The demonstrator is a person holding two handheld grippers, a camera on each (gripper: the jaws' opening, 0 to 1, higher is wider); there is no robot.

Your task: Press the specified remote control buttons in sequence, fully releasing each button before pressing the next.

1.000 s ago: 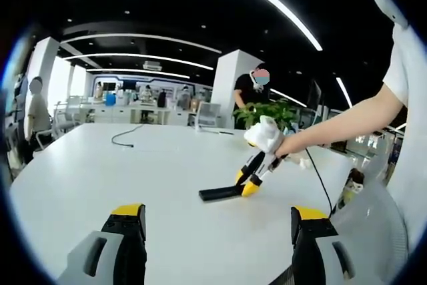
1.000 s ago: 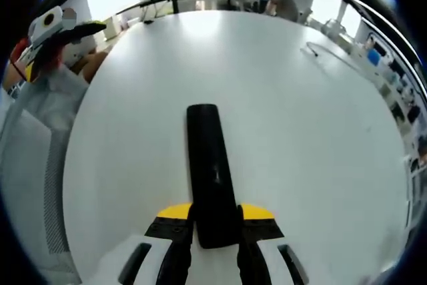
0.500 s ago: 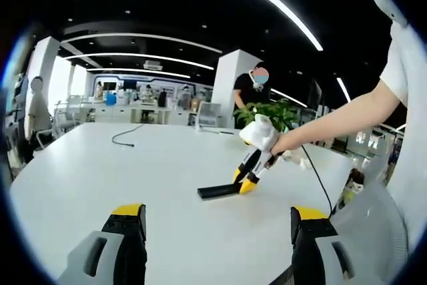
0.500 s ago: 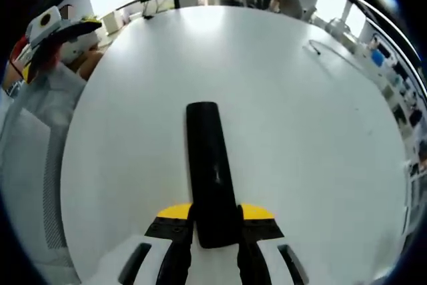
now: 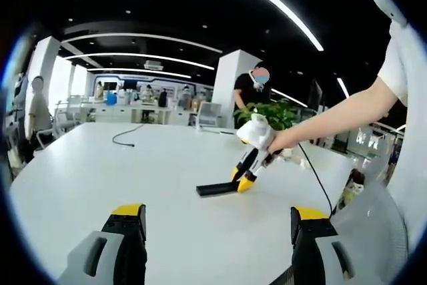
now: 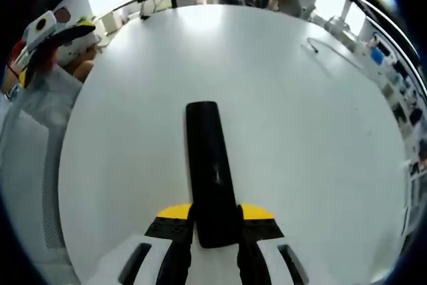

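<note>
The right tool (image 6: pixel 215 226) stays pinched on the near end of the black remote (image 6: pixel 208 158), which lies on the white surface (image 6: pixel 300 131). The left tool (image 5: pixel 217 231) hangs spread, well apart. Since the earlier frames, remote and tool have slid slightly across the surface; no button press looks underway.

The long black plastic remote control (image 6: pixel 211 165) lies on the big round white table (image 6: pixel 300 131), between the right gripper's (image 6: pixel 215 221) jaws.
</note>
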